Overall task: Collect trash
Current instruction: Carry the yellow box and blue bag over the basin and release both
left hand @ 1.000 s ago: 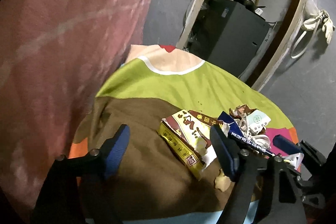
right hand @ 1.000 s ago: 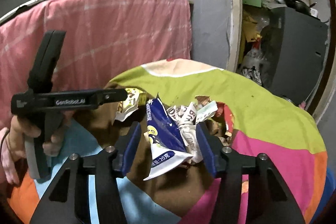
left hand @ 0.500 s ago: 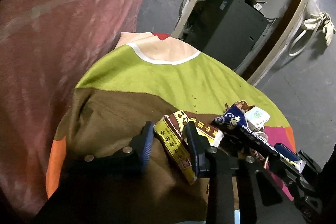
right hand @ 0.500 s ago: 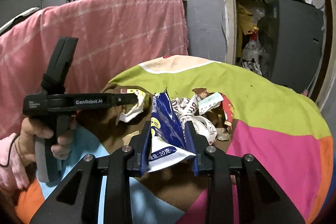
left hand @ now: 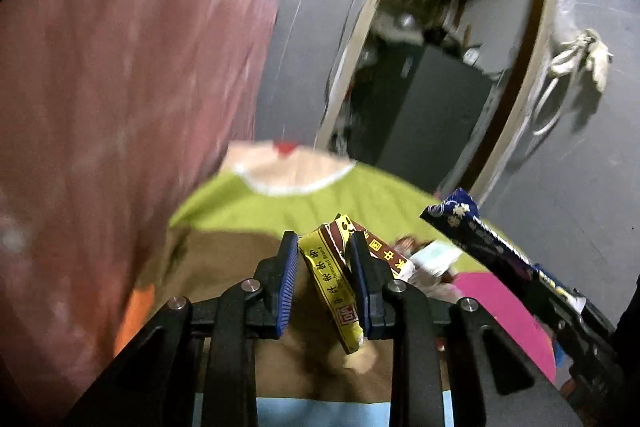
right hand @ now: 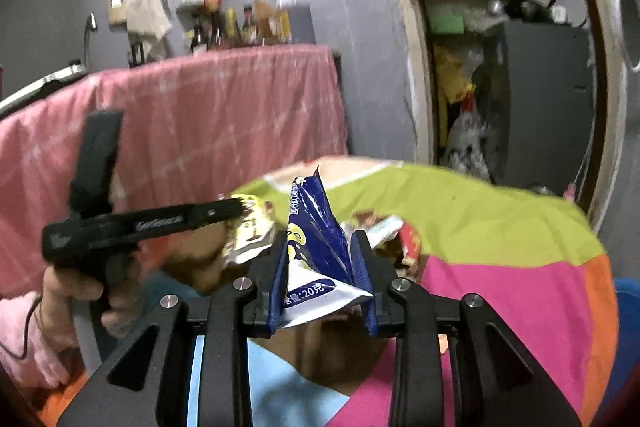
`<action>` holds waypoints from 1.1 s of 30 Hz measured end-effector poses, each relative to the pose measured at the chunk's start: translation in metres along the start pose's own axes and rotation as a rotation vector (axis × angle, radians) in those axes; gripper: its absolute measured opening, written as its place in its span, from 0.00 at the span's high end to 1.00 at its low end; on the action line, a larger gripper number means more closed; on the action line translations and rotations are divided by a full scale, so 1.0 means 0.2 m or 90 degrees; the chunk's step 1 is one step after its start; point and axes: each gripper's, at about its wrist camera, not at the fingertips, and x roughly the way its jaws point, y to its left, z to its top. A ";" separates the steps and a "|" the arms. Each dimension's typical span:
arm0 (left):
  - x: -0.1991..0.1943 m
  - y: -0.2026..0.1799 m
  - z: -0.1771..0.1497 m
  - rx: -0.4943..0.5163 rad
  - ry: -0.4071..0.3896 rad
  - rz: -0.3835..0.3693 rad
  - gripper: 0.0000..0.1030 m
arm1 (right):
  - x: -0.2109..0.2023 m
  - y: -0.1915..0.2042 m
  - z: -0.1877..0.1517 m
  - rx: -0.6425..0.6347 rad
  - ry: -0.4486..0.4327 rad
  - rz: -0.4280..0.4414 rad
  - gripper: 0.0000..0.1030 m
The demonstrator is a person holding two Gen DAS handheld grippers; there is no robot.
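**Both grippers clamped on wrappers, over the table**

Left gripper: jaws nearly together, closing a touch more, pads pinching a flattened yellow-and-maroon carton. The carton runs lengthwise through the gap, its far end poking out past the fingertips and its near end hanging below the pads. It looks clear of the cloth, but blur makes that hard to confirm. Seen from the right wrist, the same gripper comes in from the left with a hand on its grip and a pink sleeve at the wrist.

Right gripper: jaws narrow, clamped on a blue-and-white snack wrapper. The blue top of the wrapper stands up as a peak above the fingers; the white bottom edge with printed text sits between the pads. From the left wrist that wrapper shows at the right edge, held above the table.

Remaining trash pile: crumpled wrappers and paper lying on the multicoloured tablecloth, just beyond the right gripper's fingertips, around the green/pink boundary.

Background: pink cloth draped behind the table, dark cabinet in the doorway.
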 end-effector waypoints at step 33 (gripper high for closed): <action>0.13 -1.73 -0.30 0.174 -0.129 -0.194 0.78 | -1.09 -0.93 -0.07 -0.010 -0.199 -0.423 0.72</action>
